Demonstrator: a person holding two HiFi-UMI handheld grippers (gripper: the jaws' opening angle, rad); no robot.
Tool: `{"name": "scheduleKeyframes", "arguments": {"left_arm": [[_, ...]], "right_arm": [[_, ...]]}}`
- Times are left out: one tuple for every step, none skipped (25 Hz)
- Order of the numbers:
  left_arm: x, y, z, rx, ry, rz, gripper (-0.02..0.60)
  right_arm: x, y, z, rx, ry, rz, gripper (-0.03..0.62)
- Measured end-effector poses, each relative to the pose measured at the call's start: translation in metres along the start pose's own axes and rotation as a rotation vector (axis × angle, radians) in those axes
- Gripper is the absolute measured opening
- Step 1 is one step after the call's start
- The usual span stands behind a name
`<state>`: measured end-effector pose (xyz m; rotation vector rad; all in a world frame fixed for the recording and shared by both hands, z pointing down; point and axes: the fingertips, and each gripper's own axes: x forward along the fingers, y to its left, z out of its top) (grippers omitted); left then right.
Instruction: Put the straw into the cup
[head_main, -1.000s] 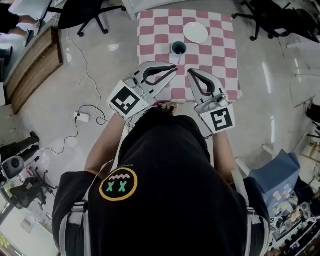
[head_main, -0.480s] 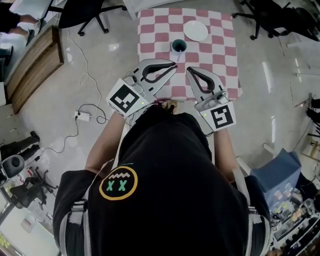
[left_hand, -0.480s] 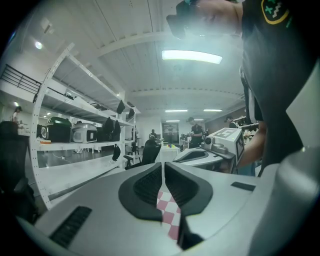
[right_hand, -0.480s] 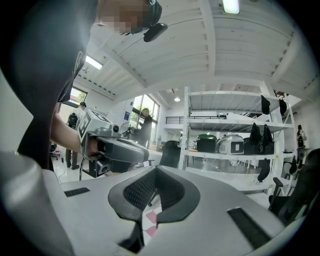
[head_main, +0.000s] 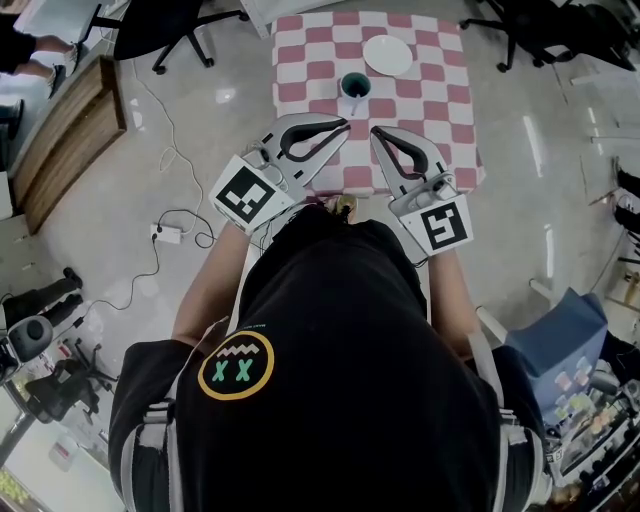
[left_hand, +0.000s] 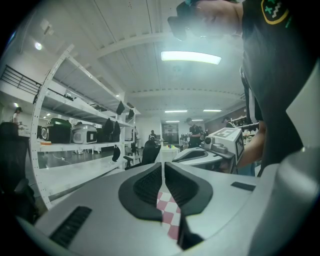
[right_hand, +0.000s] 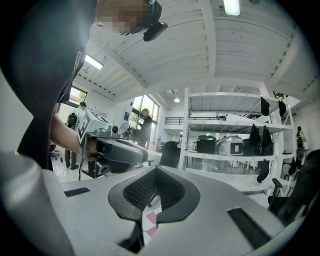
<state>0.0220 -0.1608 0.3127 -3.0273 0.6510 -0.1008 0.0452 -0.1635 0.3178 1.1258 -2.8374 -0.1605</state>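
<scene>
A white cup (head_main: 355, 88) with a teal inside stands on the pink-and-white checked table (head_main: 440, 110), near its middle. I cannot make out a straw in any view. My left gripper (head_main: 345, 124) hangs over the table's near edge, just in front of the cup, with its jaws shut and the pads (left_hand: 150, 186) meeting in a thin slit. Beside it, my right gripper (head_main: 374, 132) is shut too, and nothing shows between its pads (right_hand: 141, 189). Both point level. Each gripper view shows a strip of the checked cloth (left_hand: 167, 210) below the jaws.
A white plate (head_main: 388, 55) lies behind the cup. Office chairs (head_main: 165, 30) stand at the far left and far right of the table. On the floor at the left are a power strip with a cable (head_main: 165, 234) and a wooden bench (head_main: 70, 130). Shelving with appliances (right_hand: 220, 145) lines the room.
Both grippers keep their places over the table's near edge, jaws shut throughout. Only the head view has shifted a little.
</scene>
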Motion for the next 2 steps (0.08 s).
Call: {"name": "scheduleKeyframes", "arguments": {"left_arm": [[-0.0005,-0.0004,-0.0013,0.012,0.002,-0.007,0.035],[-0.0011,-0.0009,-0.0026,0.024,0.003,-0.014,0.035]], "right_arm": [[0.0001,0.0004,0.0004,0.0,-0.002,-0.001,0.02],[0.0001,0.0009,0.0008,0.0,-0.003,-0.001,0.02]]}}
